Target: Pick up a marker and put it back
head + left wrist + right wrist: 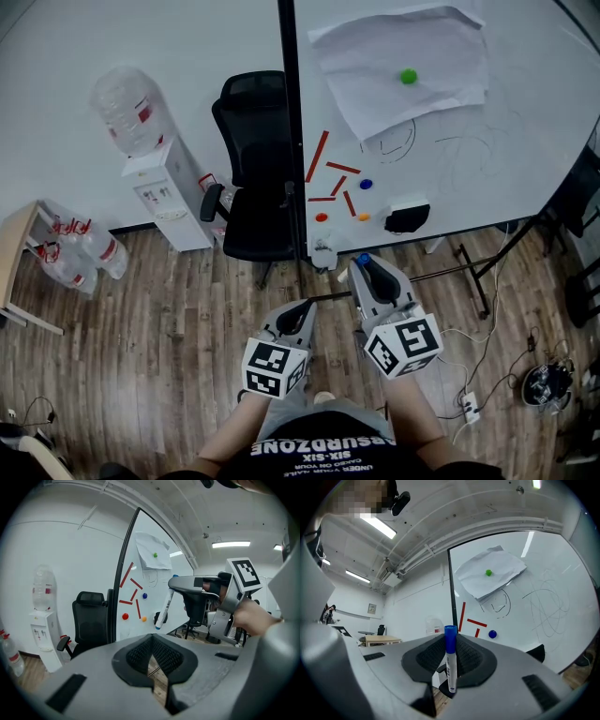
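Note:
A white marker (451,667) with a blue cap (450,637) stands upright between the pads of my right gripper (451,660), which is shut on it. In the head view the cap (363,259) pokes out of the right gripper (371,272) just below the whiteboard's (525,141) lower edge. In the left gripper view the marker (164,610) hangs, cap down, from the right gripper (185,584). My left gripper (300,317) is beside the right one over the wooden floor. Its jaws (151,654) are shut, with nothing in them.
On the whiteboard are a sheet of paper (403,47) under a green magnet (408,76), red strips (317,156), small round magnets and a black eraser (408,217). A black office chair (258,169) and a water dispenser (164,192) stand to the left. Cables (506,375) lie on the floor at the right.

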The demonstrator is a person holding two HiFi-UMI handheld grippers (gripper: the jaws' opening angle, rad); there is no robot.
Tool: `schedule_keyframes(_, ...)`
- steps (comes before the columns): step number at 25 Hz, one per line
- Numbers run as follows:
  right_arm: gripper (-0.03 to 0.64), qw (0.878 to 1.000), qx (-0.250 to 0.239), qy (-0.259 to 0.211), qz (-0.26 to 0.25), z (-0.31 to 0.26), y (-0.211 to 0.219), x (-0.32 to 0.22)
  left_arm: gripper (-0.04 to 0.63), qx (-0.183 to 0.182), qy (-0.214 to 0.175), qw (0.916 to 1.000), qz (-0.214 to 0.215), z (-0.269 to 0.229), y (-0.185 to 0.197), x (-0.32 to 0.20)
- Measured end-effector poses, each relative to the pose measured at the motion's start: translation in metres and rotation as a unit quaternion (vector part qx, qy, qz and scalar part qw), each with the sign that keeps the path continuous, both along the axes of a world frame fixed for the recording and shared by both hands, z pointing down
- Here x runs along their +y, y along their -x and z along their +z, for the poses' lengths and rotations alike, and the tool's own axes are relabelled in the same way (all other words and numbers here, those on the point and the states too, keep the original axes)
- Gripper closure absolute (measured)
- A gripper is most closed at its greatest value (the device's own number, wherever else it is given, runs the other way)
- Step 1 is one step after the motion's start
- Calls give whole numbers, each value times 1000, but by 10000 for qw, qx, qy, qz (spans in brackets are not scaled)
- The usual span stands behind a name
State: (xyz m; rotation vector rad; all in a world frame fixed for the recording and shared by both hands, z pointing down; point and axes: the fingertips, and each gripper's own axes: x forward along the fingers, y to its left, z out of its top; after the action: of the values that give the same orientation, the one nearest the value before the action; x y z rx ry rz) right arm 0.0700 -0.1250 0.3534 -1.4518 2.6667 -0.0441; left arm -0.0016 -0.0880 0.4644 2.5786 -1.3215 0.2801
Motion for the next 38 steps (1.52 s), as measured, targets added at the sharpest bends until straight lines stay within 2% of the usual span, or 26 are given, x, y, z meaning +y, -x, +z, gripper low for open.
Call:
schedule_keyframes(18,554,9999,78,-1,68,-6,7,-62,589,-6,66,10000,26,2,10,-44)
schedule_keyframes(38,554,9995,112,248,162,11,18,-122,589,-84,110,9999,97,-3,25,-102)
